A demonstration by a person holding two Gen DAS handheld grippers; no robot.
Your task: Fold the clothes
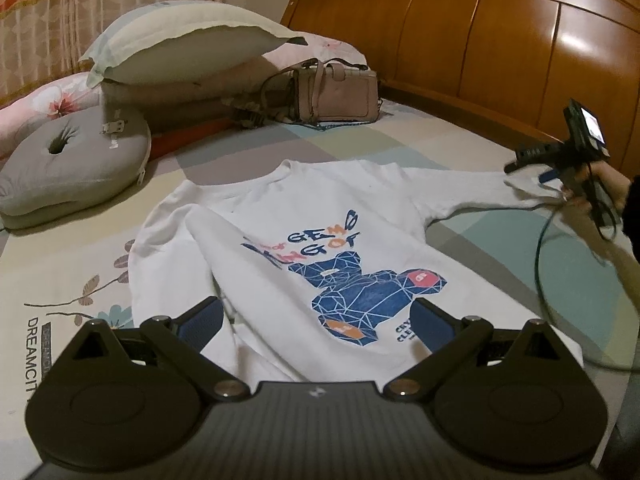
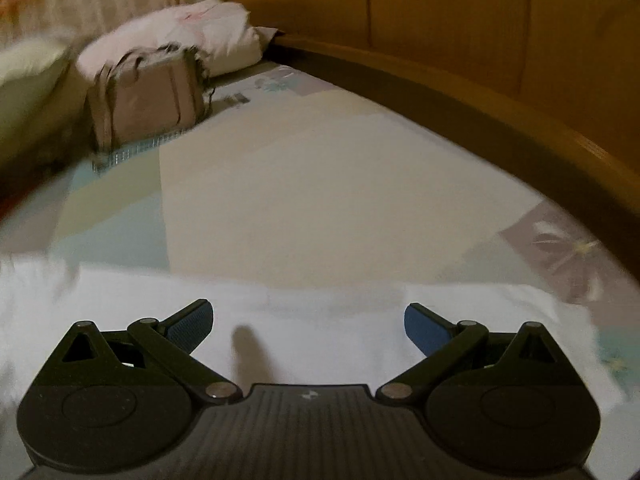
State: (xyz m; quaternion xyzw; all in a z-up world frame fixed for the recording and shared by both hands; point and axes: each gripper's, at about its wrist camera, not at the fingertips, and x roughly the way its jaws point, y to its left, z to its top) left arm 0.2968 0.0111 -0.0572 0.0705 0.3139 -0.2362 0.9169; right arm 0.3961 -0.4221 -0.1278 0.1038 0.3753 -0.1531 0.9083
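White sweatshirt (image 1: 304, 240) flat on bed (image 1: 460, 152), beneath both spread tools, left tool (image 1: 316, 320), right tool (image 2: 308, 326).

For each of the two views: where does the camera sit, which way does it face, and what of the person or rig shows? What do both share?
Left wrist: on the left gripper, low over the white sweatshirt, facing the headboard; the person's hand holding the right gripper shows at right.
Right wrist: on the right gripper, above a white sleeve, facing the headboard; only its own open fingers show.
Shared: sweatshirt, handbag, bedsheet.
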